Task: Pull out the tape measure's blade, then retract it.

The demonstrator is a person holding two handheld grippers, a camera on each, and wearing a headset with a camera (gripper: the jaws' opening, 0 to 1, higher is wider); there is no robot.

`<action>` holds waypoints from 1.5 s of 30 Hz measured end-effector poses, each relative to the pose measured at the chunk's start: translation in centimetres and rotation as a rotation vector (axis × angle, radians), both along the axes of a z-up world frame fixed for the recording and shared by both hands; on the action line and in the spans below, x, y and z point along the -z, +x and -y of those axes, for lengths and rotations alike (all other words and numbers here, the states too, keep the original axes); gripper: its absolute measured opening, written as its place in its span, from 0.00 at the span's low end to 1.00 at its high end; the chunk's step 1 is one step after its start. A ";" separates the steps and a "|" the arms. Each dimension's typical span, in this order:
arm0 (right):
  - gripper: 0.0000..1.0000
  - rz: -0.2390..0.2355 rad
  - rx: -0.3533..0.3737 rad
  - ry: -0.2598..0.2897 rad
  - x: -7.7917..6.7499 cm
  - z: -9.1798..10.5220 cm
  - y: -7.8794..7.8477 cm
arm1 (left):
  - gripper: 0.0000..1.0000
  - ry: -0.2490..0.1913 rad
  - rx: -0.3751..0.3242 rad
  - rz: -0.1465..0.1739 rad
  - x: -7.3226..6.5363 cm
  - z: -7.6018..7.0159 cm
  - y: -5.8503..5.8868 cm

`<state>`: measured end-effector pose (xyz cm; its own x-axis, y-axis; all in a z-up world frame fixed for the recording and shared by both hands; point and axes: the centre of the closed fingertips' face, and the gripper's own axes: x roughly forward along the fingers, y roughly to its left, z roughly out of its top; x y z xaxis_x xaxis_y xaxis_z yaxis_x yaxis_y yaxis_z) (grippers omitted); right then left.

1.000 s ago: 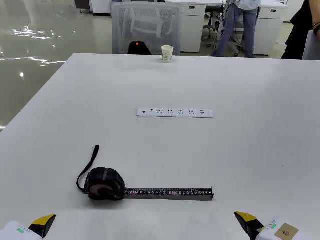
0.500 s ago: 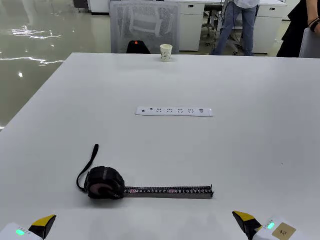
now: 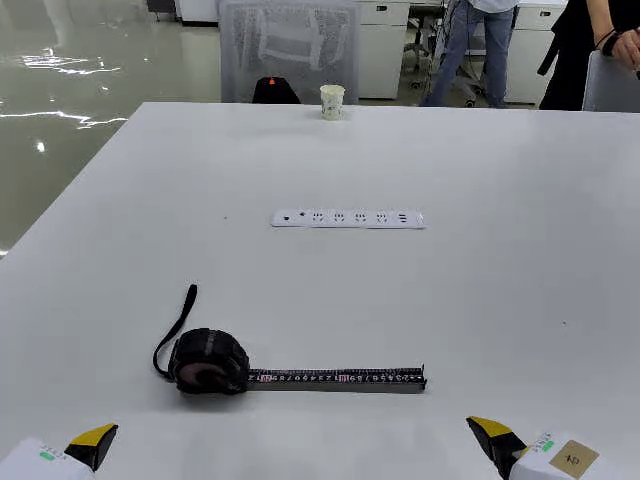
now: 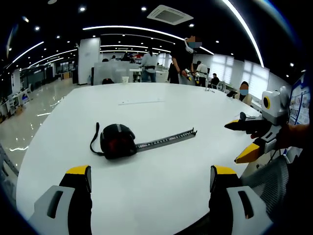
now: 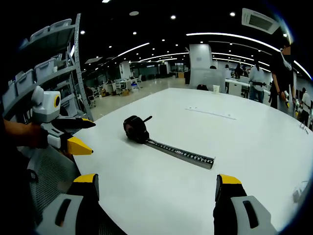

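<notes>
1. Both grippers, the left gripper (image 4: 150, 172) and the right gripper (image 5: 156, 179), keep their jaws spread wide, holding nothing, as a second ago.
2. The black round-cased tape measure (image 3: 208, 361) lies on the white table (image 3: 480, 300) ahead of the left jaws, apart from them, unmoved.
3. Its marked metal blade (image 3: 338, 378) stays drawn out to the same length, hook end ahead of the right jaws, untouched.
</notes>
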<state>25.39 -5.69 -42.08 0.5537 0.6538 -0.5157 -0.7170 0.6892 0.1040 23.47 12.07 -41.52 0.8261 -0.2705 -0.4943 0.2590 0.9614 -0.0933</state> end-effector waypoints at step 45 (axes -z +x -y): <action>0.92 -0.049 -0.235 -0.057 1.8 1.4 3.8 | 0.99 0.021 0.000 -0.017 1.5 -0.2 4.3</action>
<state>29.17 -7.14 -43.93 0.3635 0.7306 -0.5780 -0.8534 0.5100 0.1079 27.73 12.24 -43.03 0.8178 -0.2596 -0.5136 0.2574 0.9632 -0.0771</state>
